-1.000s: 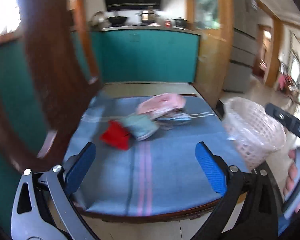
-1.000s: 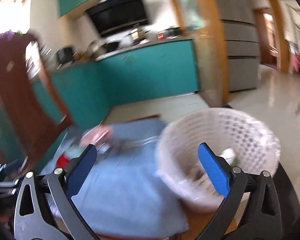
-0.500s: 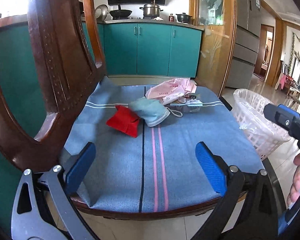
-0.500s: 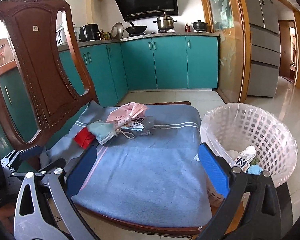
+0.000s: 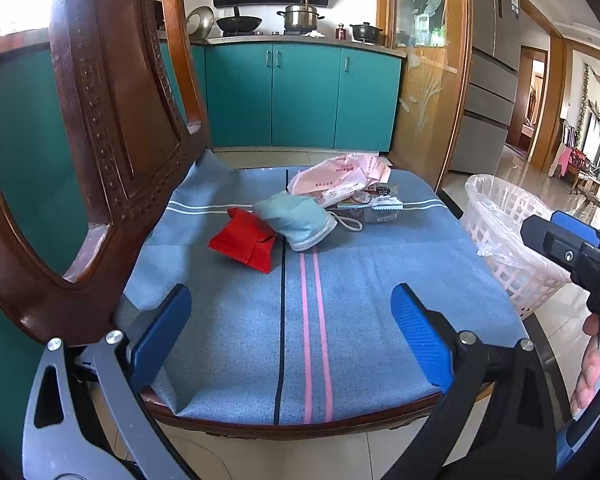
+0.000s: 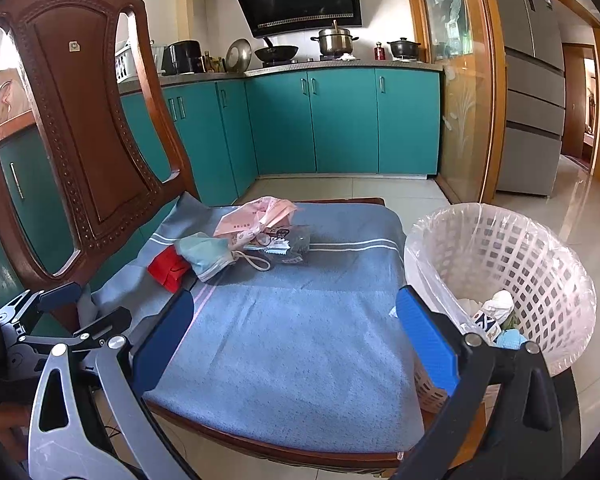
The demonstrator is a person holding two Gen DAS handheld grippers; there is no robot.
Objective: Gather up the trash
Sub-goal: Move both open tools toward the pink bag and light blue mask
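Note:
A small heap of trash lies at the far side of a blue striped cloth point(image 5: 300, 320) on a wooden chair seat: a red packet point(image 5: 246, 244) point(image 6: 168, 268), a pale green face mask point(image 5: 298, 218) point(image 6: 206, 254), a pink plastic bag point(image 5: 340, 178) point(image 6: 256, 216) and a grey wrapper point(image 5: 380, 210) point(image 6: 290, 244). A white lattice bin point(image 6: 508, 272) point(image 5: 508, 236) with a plastic liner stands to the right of the seat and holds some trash. My left gripper point(image 5: 292, 328) and right gripper point(image 6: 296, 336) are both open and empty, over the near part of the seat.
The carved wooden chair back point(image 5: 108, 128) point(image 6: 84, 120) rises on the left. Teal kitchen cabinets point(image 5: 300, 96) stand behind, a grey fridge point(image 6: 532, 80) at the right. My right gripper's body point(image 5: 572, 256) shows at the right edge of the left wrist view.
Both views have steadied after a blurred sweep; the cameras now face the seat squarely. The trash and the bin have not moved. Both grippers stay open.

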